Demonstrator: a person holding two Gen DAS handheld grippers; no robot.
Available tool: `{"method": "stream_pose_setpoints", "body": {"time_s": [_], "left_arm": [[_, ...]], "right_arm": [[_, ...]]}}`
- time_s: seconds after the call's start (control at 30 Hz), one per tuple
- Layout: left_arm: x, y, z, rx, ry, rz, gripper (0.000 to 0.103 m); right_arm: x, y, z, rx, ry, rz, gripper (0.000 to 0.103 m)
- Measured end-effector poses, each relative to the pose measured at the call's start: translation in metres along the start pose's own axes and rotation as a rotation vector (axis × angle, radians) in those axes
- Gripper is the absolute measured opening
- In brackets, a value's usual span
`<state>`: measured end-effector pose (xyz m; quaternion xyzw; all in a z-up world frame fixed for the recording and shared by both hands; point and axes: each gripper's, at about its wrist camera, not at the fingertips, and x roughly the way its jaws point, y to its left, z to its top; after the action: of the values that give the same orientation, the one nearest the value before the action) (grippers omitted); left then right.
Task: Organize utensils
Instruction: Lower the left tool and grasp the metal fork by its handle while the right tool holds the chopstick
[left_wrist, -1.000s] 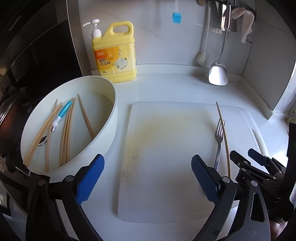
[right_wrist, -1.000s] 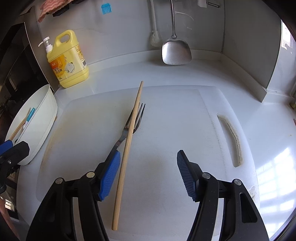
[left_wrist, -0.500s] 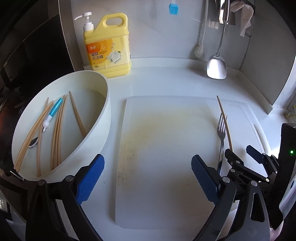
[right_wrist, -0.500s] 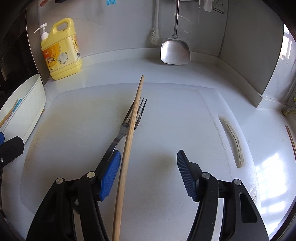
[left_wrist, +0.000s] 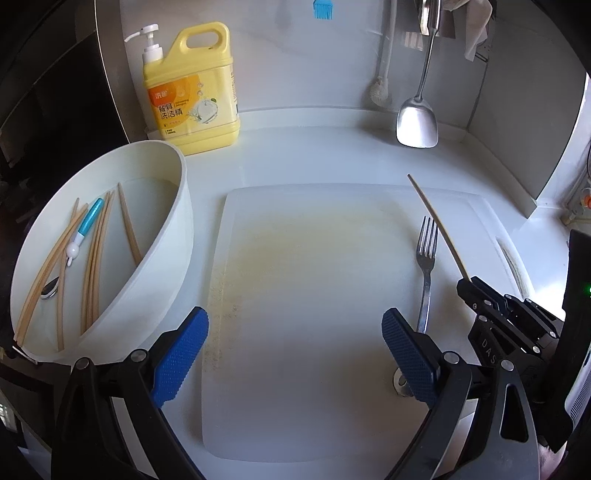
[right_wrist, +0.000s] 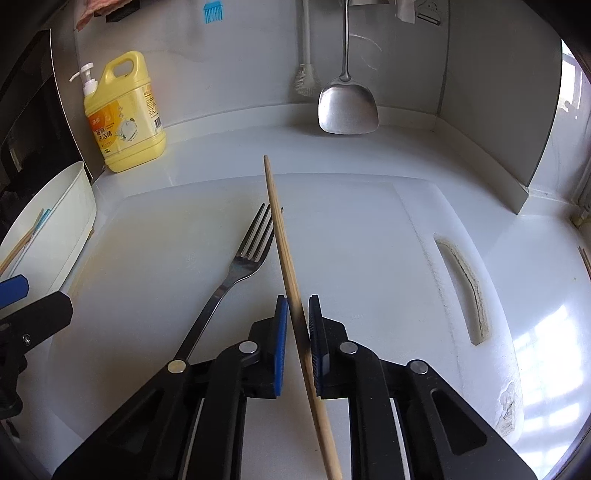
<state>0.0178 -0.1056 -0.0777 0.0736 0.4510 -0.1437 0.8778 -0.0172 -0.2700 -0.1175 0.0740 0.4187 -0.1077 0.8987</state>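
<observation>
My right gripper (right_wrist: 295, 314) is shut on a wooden chopstick (right_wrist: 280, 236) over the white cutting board (right_wrist: 369, 258); its tip points to the back wall. It also shows in the left wrist view (left_wrist: 437, 225), held by the right gripper (left_wrist: 476, 291). A metal fork (right_wrist: 243, 258) lies on the board just left of the chopstick, seen too in the left wrist view (left_wrist: 426, 258). My left gripper (left_wrist: 295, 343) is open and empty above the board's front. A white tub (left_wrist: 173, 258) at the left holds several chopsticks (left_wrist: 92, 266), a blue-handled utensil (left_wrist: 85, 229) and a spoon (left_wrist: 50, 288).
A yellow dish soap bottle (left_wrist: 192, 96) stands at the back left. A metal spatula (left_wrist: 417, 122) and a brush (left_wrist: 380, 88) hang on the back wall. A grey side wall (right_wrist: 498, 110) closes the right. The board has a handle slot (right_wrist: 465, 288) at its right.
My right gripper has shut on the chopstick and lifted its tip off the board. The fork stayed where it was. The left gripper stayed open, shifting slightly.
</observation>
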Motion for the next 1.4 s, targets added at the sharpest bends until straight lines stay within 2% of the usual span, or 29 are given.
{"method": "stream_pose_setpoints", "body": {"time_s": [0.07, 0.57, 0.9, 1.13, 1.23, 1.4], "left_arm": [[0.003, -0.005, -0.001, 0.007, 0.000, -0.005, 0.093], [0.034, -0.055, 0.017, 0.090, 0.005, -0.076, 0.093], [0.050, -0.071, 0.017, 0.115, 0.015, -0.071, 0.093], [0.055, -0.072, 0.015, 0.112, 0.006, -0.078, 0.093], [0.055, -0.075, 0.016, 0.125, -0.008, -0.084, 0.087], [0.047, -0.086, 0.014, 0.169, -0.027, -0.118, 0.062]], "right_arm": [[0.000, -0.004, 0.000, -0.004, -0.001, -0.016, 0.007], [-0.005, -0.054, -0.002, 0.032, -0.010, -0.055, 0.007], [-0.005, -0.056, -0.003, 0.008, -0.012, -0.051, 0.007], [-0.001, -0.054, 0.001, -0.018, -0.008, -0.048, 0.020], [0.001, -0.052, 0.002, -0.031, -0.012, -0.043, 0.020], [0.003, -0.050, 0.004, -0.042, -0.006, -0.028, 0.020]]}}
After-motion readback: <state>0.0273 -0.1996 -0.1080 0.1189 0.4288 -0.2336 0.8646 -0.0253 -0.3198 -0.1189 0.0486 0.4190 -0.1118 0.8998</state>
